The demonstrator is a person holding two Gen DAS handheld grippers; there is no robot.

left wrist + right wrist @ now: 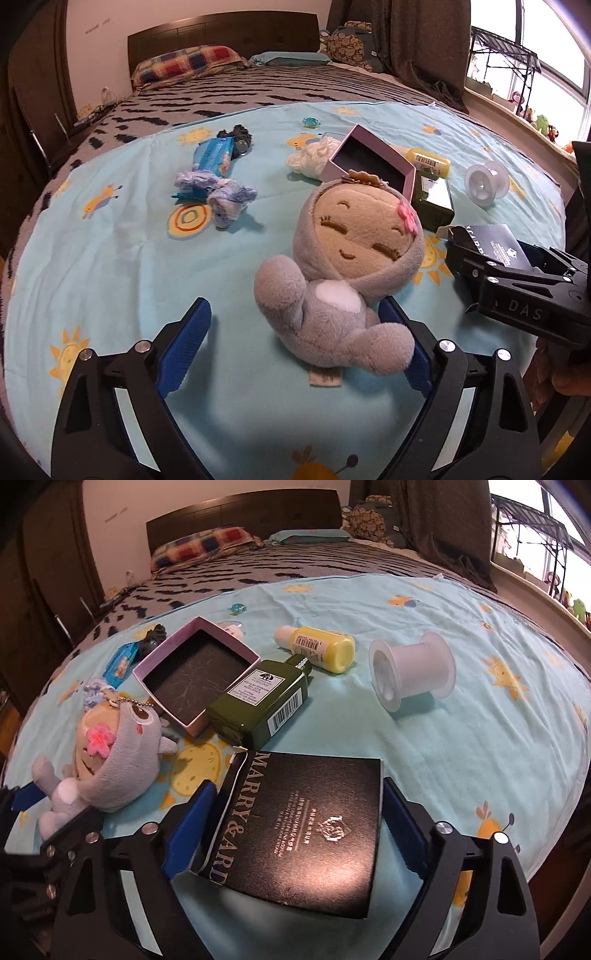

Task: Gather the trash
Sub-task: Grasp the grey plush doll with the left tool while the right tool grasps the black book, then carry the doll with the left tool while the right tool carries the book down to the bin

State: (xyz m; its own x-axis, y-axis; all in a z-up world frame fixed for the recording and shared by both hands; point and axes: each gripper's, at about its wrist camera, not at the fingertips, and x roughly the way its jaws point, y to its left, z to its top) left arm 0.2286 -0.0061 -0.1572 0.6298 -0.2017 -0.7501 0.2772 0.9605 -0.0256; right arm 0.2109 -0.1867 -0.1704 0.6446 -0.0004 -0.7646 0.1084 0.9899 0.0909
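My left gripper is open around a grey plush doll lying on the light blue sheet; its body lies between the blue pads, against the right one. My right gripper has its jaws wide on either side of a black "MARRY&ARD" box, which lies flat between the pads; contact is unclear. The right gripper also shows in the left wrist view with the box.
On the sheet lie an open pink box, a green bottle, a yellow bottle, a clear plastic spool, a blue wrapper, a crumpled blue rag and white tissue. Pillows and headboard stand behind.
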